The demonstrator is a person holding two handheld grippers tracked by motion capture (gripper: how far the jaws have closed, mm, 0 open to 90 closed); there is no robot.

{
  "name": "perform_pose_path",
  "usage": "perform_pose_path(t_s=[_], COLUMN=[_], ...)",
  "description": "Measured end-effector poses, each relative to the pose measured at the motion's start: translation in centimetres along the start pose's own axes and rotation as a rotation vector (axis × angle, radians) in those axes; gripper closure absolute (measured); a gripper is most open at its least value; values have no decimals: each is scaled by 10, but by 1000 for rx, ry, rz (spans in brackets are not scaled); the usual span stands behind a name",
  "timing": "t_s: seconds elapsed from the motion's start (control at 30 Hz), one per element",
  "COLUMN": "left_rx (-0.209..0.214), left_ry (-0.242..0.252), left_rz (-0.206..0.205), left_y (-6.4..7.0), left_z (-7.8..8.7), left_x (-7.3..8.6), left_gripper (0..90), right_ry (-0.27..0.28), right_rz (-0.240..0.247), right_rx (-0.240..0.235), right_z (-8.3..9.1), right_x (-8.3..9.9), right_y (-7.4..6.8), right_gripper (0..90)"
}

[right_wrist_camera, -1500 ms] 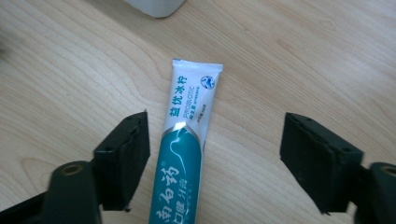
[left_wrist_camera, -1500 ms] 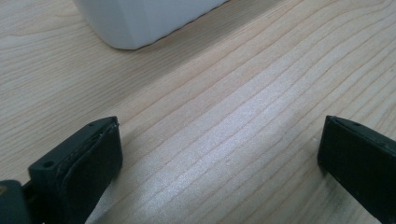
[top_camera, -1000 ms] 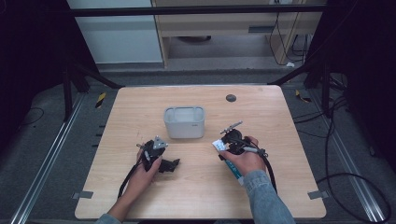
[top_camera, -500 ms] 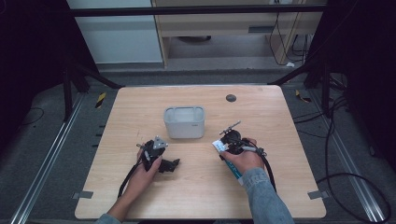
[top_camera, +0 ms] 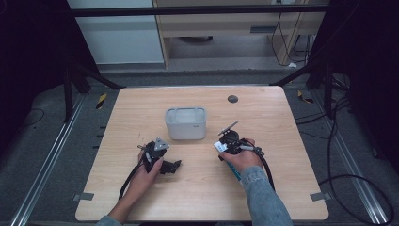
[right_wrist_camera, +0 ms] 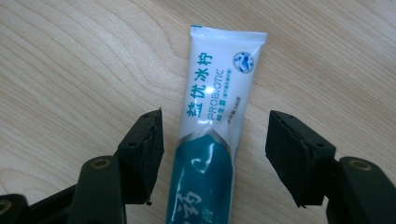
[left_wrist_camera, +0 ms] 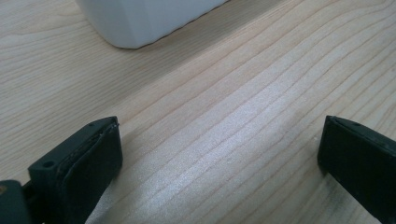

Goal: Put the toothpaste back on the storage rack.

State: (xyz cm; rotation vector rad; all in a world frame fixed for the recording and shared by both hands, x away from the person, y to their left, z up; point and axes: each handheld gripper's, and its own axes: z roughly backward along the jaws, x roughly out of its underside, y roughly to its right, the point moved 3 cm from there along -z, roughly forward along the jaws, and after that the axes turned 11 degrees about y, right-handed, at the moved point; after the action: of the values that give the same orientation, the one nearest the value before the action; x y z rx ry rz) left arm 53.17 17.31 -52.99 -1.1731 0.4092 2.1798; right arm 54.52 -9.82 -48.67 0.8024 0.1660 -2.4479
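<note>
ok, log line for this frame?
right tongs: open, straddling white-and-teal toothpaste tube | left tongs: open, empty | white plastic bin: untouched

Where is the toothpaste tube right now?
The toothpaste tube lies flat on the table, between the open jaws of the right hand-held gripper, at the person's right of the white tub.

The high view looks forward and down on the whole table (top_camera: 141, 108). Each gripper view sits very near the wood, which all views share.

no visible change, grippers unmoved
</note>
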Motion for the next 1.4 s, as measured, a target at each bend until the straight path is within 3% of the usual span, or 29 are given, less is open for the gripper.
perform_pose_path(t_s=[0.23,0.83,1.13,1.2,1.4], left_rx=[0,0,0,0,0], left_ry=[0,1,0,0,0], left_rz=[0,0,1,0,0], left_y=[0,0,0,0,0], left_z=[0,0,0,0,0], left_x=[0,0,0,0,0], left_gripper=[0,0,0,0,0], right_ry=[-29,-40,-60,-66,-69], right_rz=[-7,-50,-33,-31,-31], right_rx=[-3,-21,-35,-28,-23], right_z=[-9,-13,-12,-12,-11], right_x=[2,5,5,4,4], right_y=[-2,2,2,3,4], right_gripper=[421,517,570,628,673])
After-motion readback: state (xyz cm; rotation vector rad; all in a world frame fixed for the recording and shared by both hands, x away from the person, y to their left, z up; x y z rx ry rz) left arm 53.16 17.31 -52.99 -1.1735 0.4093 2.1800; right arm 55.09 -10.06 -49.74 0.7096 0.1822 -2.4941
